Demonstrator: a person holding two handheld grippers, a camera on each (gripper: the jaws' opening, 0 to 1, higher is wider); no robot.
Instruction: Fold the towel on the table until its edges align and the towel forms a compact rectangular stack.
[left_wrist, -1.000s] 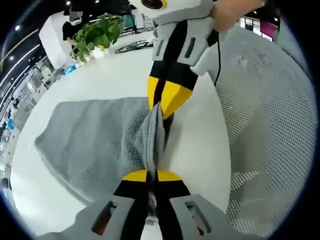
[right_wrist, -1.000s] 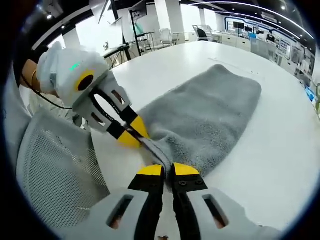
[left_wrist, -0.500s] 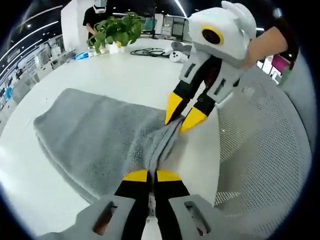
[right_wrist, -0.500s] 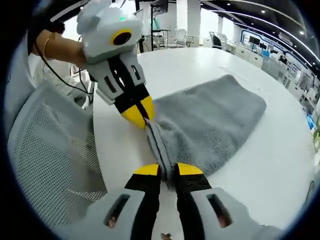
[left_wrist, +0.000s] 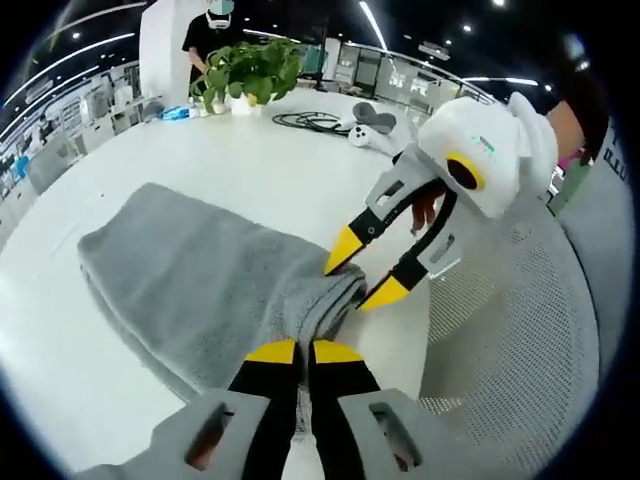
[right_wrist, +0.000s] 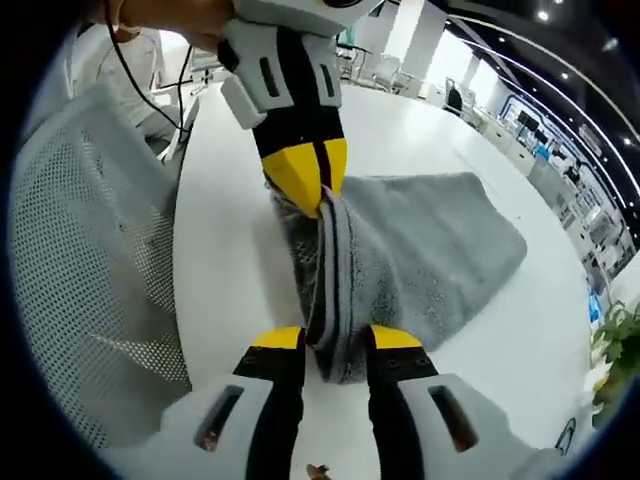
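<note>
My left gripper (left_wrist: 305, 351) pinches the towel (left_wrist: 190, 270) at its near end; my right gripper (right_wrist: 335, 340) has spread, the bunched edge lying loose between its jaws. The towel lies on the table (left_wrist: 250, 150), seemingly doubled over; squaring the edges remains.

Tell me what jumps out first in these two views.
The grey towel on the white table, with its near edge bunched into a ridge. The left gripper is shut on that edge, while the right gripper has its yellow fingers open around the edge. A white mesh chair stands beside the table.
</note>
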